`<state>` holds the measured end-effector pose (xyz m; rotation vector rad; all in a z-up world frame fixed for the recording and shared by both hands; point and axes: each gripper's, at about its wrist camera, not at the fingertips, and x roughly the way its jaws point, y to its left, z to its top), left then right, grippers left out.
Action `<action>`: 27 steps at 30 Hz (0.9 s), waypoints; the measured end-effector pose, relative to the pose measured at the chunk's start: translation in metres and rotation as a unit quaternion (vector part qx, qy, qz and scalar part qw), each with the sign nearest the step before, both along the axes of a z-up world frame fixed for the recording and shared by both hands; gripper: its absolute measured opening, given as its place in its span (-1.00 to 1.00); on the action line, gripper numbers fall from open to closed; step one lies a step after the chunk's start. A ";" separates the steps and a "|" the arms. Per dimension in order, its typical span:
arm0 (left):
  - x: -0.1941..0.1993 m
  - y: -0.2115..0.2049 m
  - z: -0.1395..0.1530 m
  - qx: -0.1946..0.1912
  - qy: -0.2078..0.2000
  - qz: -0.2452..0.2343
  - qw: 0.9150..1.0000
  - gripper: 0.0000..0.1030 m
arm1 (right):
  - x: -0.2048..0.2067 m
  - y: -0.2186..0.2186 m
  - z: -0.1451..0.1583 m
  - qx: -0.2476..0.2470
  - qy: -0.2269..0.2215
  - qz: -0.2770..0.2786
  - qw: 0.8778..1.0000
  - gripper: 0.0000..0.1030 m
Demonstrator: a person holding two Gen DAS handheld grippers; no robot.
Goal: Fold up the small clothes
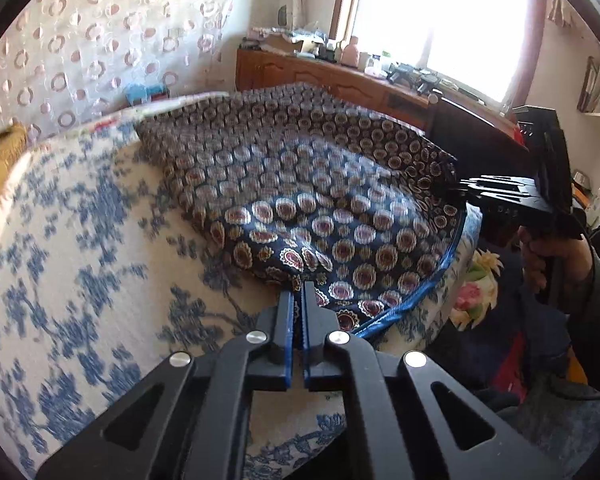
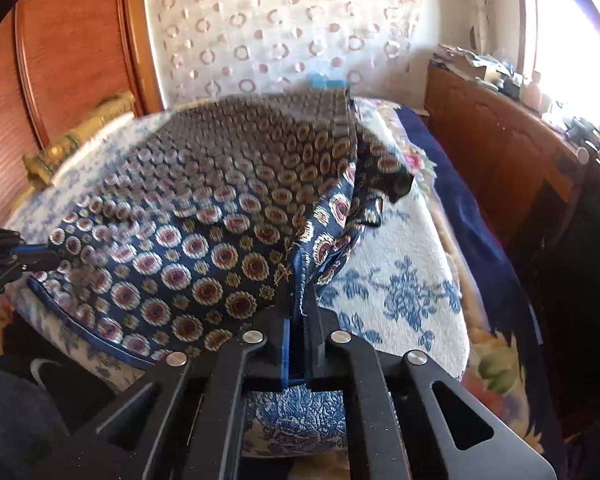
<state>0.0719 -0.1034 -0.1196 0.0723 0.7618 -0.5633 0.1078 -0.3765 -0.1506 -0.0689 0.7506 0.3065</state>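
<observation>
Nearest, the left gripper is pinched tight on the near corner of the patterned garment, and the right gripper is clamped on its blue-piped hem at the other near corner. The cloth lies across the bed, its hem along the near edge. It looks thin, light and limp, likely slippery, so corners and piped hem are the surest holds

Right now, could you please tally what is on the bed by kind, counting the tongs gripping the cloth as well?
Navy medallion-print garment: 1
White bedspread with blue flowers: 1
Gold cushion: 1
Black tongs, both shut on the garment's near edge, left and right: 2
Total: 5
</observation>
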 end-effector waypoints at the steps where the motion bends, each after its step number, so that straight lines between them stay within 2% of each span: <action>1: 0.001 0.001 0.005 -0.002 -0.008 0.003 1.000 -0.99 | -0.001 -0.003 0.004 0.008 -0.005 0.000 1.000 -0.99; 7: 0.015 0.011 0.043 -0.040 -0.050 0.023 0.998 -1.00 | 0.003 -0.014 0.039 0.065 -0.040 0.004 0.997 -0.99; 13: 0.056 0.025 0.070 -0.060 -0.070 0.046 0.995 -1.00 | 0.037 -0.008 0.081 0.089 -0.081 0.014 0.993 -0.99; 18: 0.090 0.034 0.074 -0.062 -0.070 0.067 0.993 -1.00 | 0.074 0.006 0.095 0.087 -0.099 0.024 0.991 -0.99; 27: 0.156 0.042 0.064 -0.050 -0.049 0.096 0.993 -0.99 | 0.146 0.024 0.094 0.077 -0.093 0.036 0.992 -0.99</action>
